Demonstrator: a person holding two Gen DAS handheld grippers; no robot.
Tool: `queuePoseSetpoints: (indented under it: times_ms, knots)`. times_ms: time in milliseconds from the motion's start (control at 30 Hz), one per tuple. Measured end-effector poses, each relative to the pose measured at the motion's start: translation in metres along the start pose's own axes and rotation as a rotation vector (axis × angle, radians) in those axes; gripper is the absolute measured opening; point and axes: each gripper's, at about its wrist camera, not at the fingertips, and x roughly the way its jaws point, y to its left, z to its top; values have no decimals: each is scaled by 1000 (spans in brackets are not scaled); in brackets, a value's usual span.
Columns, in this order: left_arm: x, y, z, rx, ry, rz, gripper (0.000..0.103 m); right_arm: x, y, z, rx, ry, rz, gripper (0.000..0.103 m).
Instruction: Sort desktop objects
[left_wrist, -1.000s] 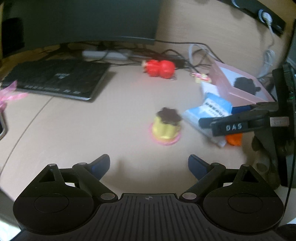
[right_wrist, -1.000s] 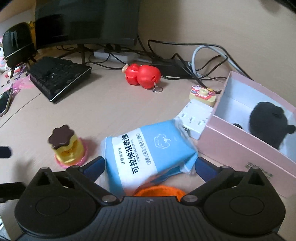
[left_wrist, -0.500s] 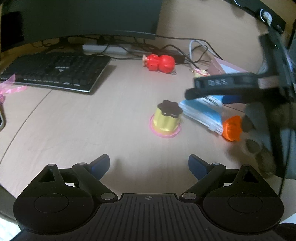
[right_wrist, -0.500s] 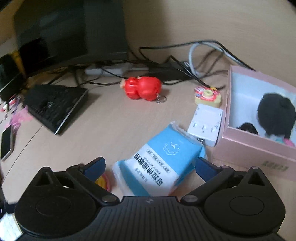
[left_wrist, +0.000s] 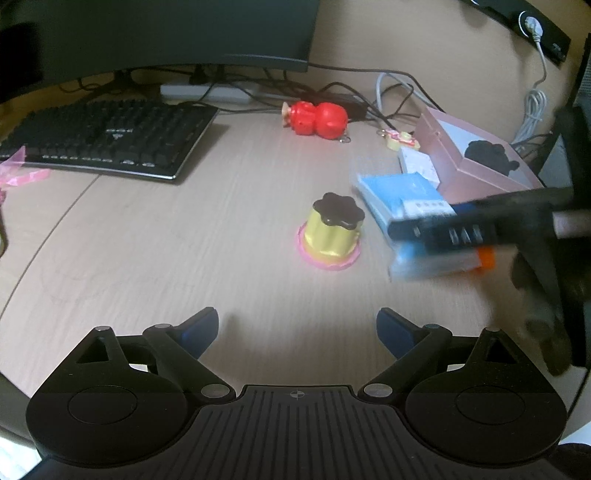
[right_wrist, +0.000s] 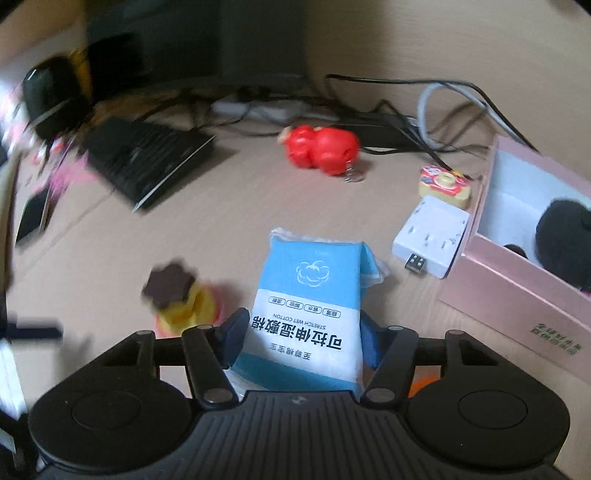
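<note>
A blue and white wet-cotton pack (right_wrist: 310, 295) sits lengthwise between the fingers of my right gripper (right_wrist: 303, 336). The jaws are closing, and the blue pads press on the pack's two sides. In the left wrist view the same pack (left_wrist: 399, 192) shows blurred under that gripper's black finger (left_wrist: 461, 230). A yellow pudding toy (left_wrist: 332, 236) with a brown top stands on a pink base, just left of the pack. My left gripper (left_wrist: 295, 328) hangs open over bare desk in front of the toy, with nothing between its fingers.
A pink box (right_wrist: 517, 295) at the right holds a black plush (right_wrist: 565, 243). A white adapter (right_wrist: 432, 236) and a small yellow camera charm (right_wrist: 445, 184) lie beside it. A red toy (left_wrist: 317, 120), cables, a keyboard (left_wrist: 103, 140) and a monitor fill the back. An orange thing (left_wrist: 487, 256) lies under the pack.
My right gripper's jaws have come in from wide open onto the blue pack, which now lies lengthwise between them. The left gripper has kept still and open.
</note>
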Motion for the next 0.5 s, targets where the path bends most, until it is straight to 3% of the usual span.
queuePoseSetpoints:
  times_ms: [67,133,233,267,300,333,433,500]
  knots:
    - [2,-2,1,10,1,-4,96,-3,4,-1,-27,7,-12,64]
    - [5,-6,2,26,-3,-4,96,-4,6,2,-26,-27,-36,86]
    - [8,-11,7,51,-9,2,96,3,6,9,-17,-57,-50,86]
    - [8,-13,9,61,-10,1,96,9,6,12,-8,-51,-49,85]
    - [9,-15,11,75,-12,2,96,13,4,12,-1,-37,-53,75]
    - [11,-18,12,91,-16,4,96,16,3,12,6,-19,-53,58]
    - [22,-25,20,142,-35,19,95,4,-5,6,44,-28,-34,53]
    - [36,-30,28,158,-31,28,89,-8,-10,3,61,-46,-43,53]
